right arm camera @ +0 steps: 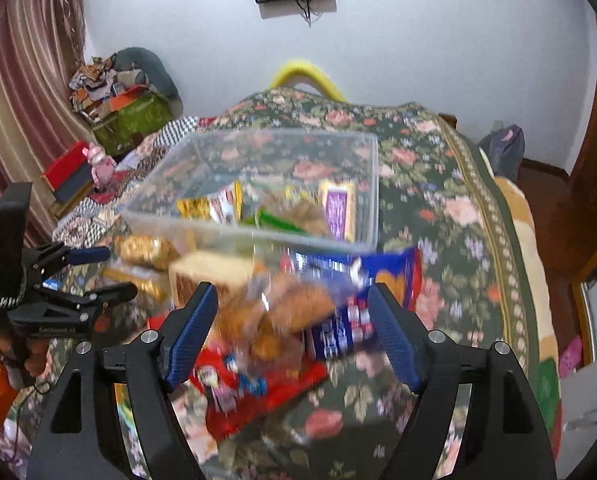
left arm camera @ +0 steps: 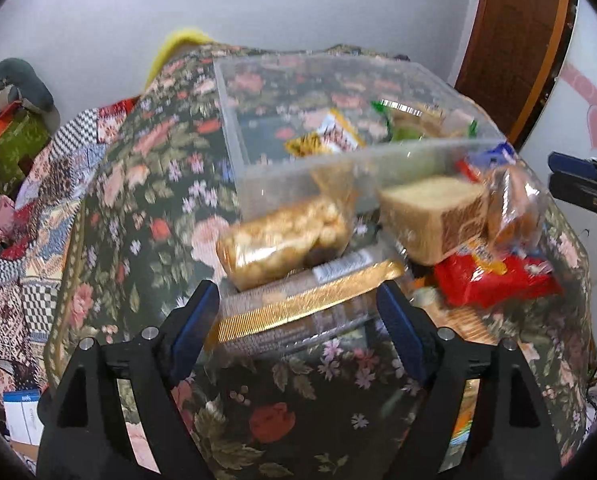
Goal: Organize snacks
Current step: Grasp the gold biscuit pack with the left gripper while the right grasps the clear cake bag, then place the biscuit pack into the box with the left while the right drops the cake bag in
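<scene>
A clear plastic container (left arm camera: 338, 168) stands on the floral cloth with a yellow packet (left arm camera: 322, 140) and a green packet (left arm camera: 398, 120) inside. In front of it lie a bag of golden puffs (left arm camera: 282, 240), a wrapped cake block (left arm camera: 430, 212) and a red packet (left arm camera: 494, 284). My left gripper (left arm camera: 298, 316) is open, with a gold-edged packet (left arm camera: 310, 304) lying between its fingers. My right gripper (right arm camera: 294, 320) is open over a clear bag of brown pastries (right arm camera: 282, 308), which is blurred. A blue packet (right arm camera: 386, 276) and the red packet (right arm camera: 258, 392) lie beside that bag.
The floral cloth (right arm camera: 438, 184) covers a raised surface that drops off at the right and near edges. The container (right arm camera: 250, 236) also holds a purple packet (right arm camera: 338, 208). Boxes and clutter (right arm camera: 130, 120) pile up at the far left by a curtain. A wooden door (left arm camera: 510, 48) stands at the right.
</scene>
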Tool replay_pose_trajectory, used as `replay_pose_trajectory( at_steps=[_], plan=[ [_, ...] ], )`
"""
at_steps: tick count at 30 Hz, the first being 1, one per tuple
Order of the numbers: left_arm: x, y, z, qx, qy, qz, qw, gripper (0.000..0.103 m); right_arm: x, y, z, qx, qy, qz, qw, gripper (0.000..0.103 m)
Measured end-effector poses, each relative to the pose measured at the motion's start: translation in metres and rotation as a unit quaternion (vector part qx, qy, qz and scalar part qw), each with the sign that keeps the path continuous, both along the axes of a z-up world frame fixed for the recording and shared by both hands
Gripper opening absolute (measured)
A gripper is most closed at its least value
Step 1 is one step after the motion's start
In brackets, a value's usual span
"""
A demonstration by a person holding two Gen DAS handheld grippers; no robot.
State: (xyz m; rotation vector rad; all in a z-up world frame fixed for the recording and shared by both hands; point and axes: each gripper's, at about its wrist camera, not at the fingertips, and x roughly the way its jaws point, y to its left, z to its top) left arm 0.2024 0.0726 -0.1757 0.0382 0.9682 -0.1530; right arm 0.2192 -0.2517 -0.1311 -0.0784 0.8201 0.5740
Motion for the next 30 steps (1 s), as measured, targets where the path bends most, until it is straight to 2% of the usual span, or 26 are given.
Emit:
replay_pose_trajectory(
  at_steps=[5,7,11,12,14,17,20,25,28,30],
  plan=[
    [0.005,-0.005,-0.004,-0.016,-0.001,-0.010,0.9998,0.088,-0.001,0.004,-0.012,-0.001,0.018,0.004,1.000,0.075],
    [0.007,-0.010,-0.007,-0.006,-0.002,-0.012,0.9999,0.090,0.001,0.010,-0.018,-0.001,0.025,0.006,1.000,0.075],
    [0.011,-0.014,-0.029,-0.016,0.045,-0.024,0.9986,0.090,0.001,0.016,-0.027,-0.002,0.035,0.007,0.999,0.075],
    [0.012,-0.010,-0.033,-0.031,0.055,-0.018,0.9979,0.090,0.001,0.017,-0.029,-0.001,0.038,0.005,0.999,0.075],
    [0.008,-0.005,-0.032,-0.048,0.045,-0.011,0.9977,0.090,0.001,0.019,-0.032,0.001,0.040,0.002,0.999,0.075],
    [0.002,-0.002,-0.031,-0.054,0.035,0.004,0.9979,0.086,0.003,0.019,-0.035,0.015,0.050,-0.002,0.999,0.075],
    [-0.008,-0.004,-0.029,-0.052,0.026,0.014,0.9982,0.076,0.006,0.017,-0.034,0.034,0.056,-0.009,0.998,0.074],
    [-0.028,-0.008,-0.025,-0.062,0.021,0.025,0.9975,0.050,0.002,0.016,-0.031,0.030,0.045,-0.006,0.999,0.057],
    [-0.039,-0.013,-0.023,-0.056,0.019,0.023,0.9980,0.045,-0.002,0.012,-0.031,0.027,0.041,0.001,0.999,0.049],
    [-0.041,-0.017,-0.023,-0.048,0.020,0.020,0.9984,0.045,-0.003,0.010,-0.031,0.026,0.039,0.001,0.999,0.048]
  ],
)
